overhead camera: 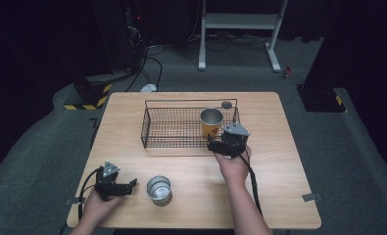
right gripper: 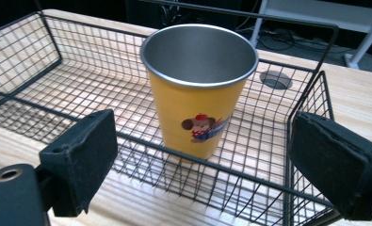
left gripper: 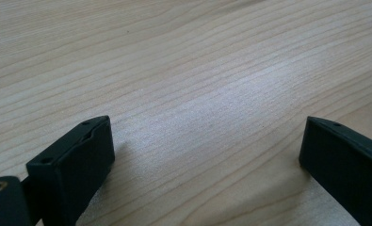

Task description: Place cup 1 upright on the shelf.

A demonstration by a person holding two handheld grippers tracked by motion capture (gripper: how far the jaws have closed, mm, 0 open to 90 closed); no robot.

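High view: above person's side, looks fwd and down over whole table [overhead camera: 191, 161]. Left gripper view: very close, low over bare wood. Right gripper view: close, faces wire basket [right gripper: 56, 108] w/ yellow cup [right gripper: 198, 94]; both shared w/ high view.

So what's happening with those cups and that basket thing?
A person holds a gripper in each hand at a wooden table. The yellow cup stands upright inside the wire basket, and the right gripper sits just outside the basket's near edge, jaws open, not touching the cup. The left gripper rests low over the table, jaws open, beside a silver cup outside the basket.
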